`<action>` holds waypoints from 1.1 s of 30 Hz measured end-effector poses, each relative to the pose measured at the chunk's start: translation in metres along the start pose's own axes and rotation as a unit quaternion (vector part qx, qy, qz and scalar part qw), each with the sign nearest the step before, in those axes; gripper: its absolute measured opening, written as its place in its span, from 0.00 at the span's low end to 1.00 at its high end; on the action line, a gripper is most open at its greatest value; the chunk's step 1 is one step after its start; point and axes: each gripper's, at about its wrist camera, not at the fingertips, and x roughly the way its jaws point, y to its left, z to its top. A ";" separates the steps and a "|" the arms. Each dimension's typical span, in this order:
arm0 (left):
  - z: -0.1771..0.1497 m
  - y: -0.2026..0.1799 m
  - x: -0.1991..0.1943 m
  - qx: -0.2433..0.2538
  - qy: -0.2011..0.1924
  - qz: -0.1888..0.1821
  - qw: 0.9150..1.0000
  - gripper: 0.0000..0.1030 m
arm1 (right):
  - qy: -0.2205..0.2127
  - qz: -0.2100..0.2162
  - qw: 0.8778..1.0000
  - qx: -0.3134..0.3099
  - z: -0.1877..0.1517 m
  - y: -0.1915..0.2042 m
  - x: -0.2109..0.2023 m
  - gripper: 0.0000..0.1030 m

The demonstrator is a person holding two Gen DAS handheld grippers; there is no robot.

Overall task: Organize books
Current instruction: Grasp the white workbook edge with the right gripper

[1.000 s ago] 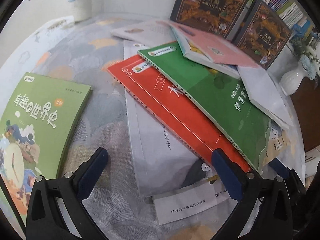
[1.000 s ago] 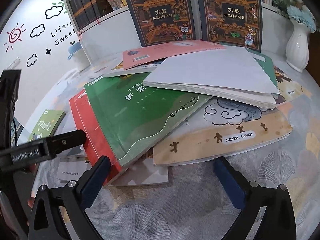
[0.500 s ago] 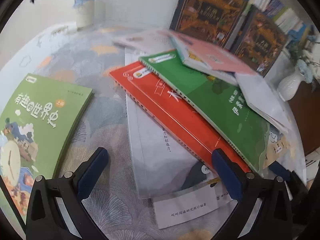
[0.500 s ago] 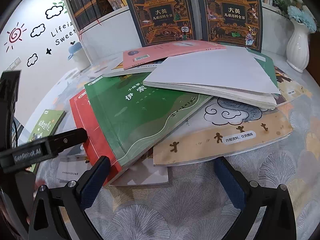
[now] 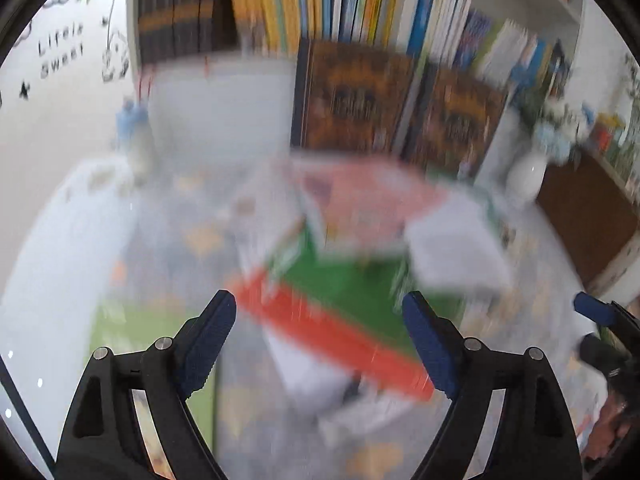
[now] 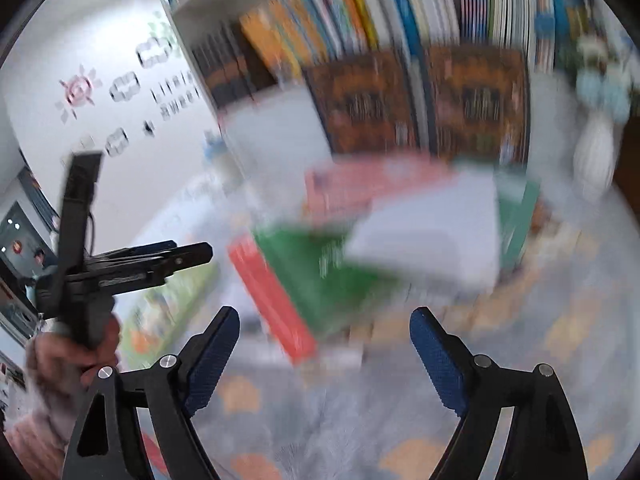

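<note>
Both views are blurred by motion. A loose pile of books lies on the patterned tablecloth: a red book point(image 5: 332, 336), a green book point(image 5: 352, 284) on it, a pink book point(image 5: 368, 196) and a white book point(image 5: 452, 248) on top. A light green book point(image 5: 132, 328) lies apart at the left. My left gripper point(image 5: 319, 300) hangs above the pile, jaws closing, nothing between them. My right gripper point(image 6: 324, 314) also hovers over the red book point(image 6: 268, 292) and green book point(image 6: 316, 276), jaws closing on nothing.
Two dark brown books point(image 5: 356, 96) lean upright against a full bookshelf point(image 5: 320, 0) behind the pile. A white vase point(image 5: 526, 174) stands at the back right and a small pale bottle point(image 5: 134, 136) at the back left. A hand point(image 6: 68, 360) carries the left gripper.
Both cameras have risen and tilted up, so the pile looks smaller and lower and the bookshelf now fills the top. Both pairs of jaws stand slightly narrower. No book has moved.
</note>
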 end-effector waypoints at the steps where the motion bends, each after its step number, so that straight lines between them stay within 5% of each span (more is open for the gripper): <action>1: 0.018 -0.003 0.000 -0.003 -0.005 -0.014 1.000 0.83 | -0.019 0.012 1.000 0.013 0.020 -0.010 -0.009 0.86; 7: 0.021 -0.033 0.053 -0.031 0.016 -0.054 0.998 0.82 | -0.041 0.005 0.994 0.105 0.033 -0.073 0.022 0.86; 9: 0.014 -0.050 0.084 -0.029 0.045 -0.070 0.996 0.82 | -0.008 -0.001 0.986 0.169 0.027 -0.122 0.058 0.71; 15: -0.005 -0.085 0.143 0.003 0.087 -0.041 0.995 0.82 | 0.049 -0.030 0.971 0.232 0.001 -0.175 0.111 0.71; 22: -0.018 -0.109 0.167 0.041 0.091 -0.040 0.994 0.84 | 0.069 -0.011 0.975 0.209 -0.003 -0.162 0.130 0.73; 26: -0.021 -0.123 0.163 0.059 0.104 -0.100 0.988 0.89 | 0.095 -0.045 0.980 0.166 0.000 -0.137 0.138 0.76; 33: -0.026 -0.130 0.159 0.084 0.110 -0.080 0.987 0.90 | 0.132 -0.085 0.977 0.145 -0.001 -0.119 0.140 0.78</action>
